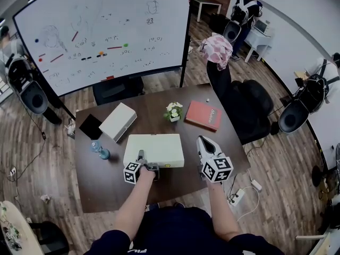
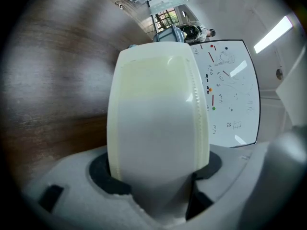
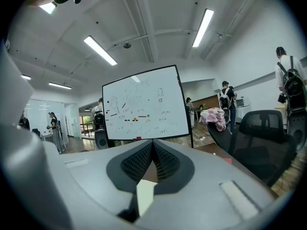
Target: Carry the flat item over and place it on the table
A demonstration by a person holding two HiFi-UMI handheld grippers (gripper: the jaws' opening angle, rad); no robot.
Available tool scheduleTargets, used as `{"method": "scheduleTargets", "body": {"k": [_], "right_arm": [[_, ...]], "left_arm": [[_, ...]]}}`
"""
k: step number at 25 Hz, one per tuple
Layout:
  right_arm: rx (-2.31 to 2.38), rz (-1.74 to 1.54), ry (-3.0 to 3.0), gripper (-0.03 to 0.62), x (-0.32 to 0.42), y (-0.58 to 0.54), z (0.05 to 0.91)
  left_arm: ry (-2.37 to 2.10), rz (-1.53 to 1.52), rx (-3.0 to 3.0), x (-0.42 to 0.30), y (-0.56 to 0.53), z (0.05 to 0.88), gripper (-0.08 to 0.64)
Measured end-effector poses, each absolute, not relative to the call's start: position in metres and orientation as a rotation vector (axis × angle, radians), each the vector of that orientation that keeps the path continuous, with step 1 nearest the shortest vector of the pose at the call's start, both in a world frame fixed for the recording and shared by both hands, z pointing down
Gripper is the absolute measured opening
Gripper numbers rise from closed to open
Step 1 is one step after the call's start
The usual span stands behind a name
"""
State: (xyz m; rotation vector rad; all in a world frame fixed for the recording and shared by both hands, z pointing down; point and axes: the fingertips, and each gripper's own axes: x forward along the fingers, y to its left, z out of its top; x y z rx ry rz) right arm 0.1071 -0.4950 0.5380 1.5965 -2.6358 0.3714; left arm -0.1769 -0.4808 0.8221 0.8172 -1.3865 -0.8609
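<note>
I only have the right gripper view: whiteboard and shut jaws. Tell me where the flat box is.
Observer: The box is at the table's near side, just left of the right gripper.
Operator: Report the left gripper.
Observer: The left gripper is shut on the box's near edge.
Operator: Name what's around the box.
Observer: A blue bottle stands to its left.
Operator: And beyond it.
Observer: A small plant, farther up the table.
</note>
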Motion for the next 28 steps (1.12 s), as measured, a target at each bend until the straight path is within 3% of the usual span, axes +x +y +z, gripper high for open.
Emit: {"method": "scheduleTargets", "body": {"k": [7,11,15,23,28], "right_arm": [[1.588,0.431,-2.657,0.008,0.103,-0.493,0.541],[1.59,0.448,-2.663,0.008,0.103,-0.494,0.54],[1.584,0.454,-2.665,0.008,0.101,-0.494,0.54],[1.57,0.519,-2.673,0.008,0.098,-0.492,0.545],[1.569,0.528,-2.677,0.008,0.098,-0.493,0.546]], "left_arm": [[-1.383,-0.757,0.782,-0.175,-0.489,0.821,0.356],[-1.444,-0.624,0.683,-0.175,-0.48,0.832,0.506],[-1.486,-0.55,0.604,-0.176,-0.463,0.841,0.568],[-1.482,-0.613,0.586,-0.176,-0.452,0.83,0.575],[-1.419,-0.846,0.841,-0.176,-0.488,0.77,0.549]]}}
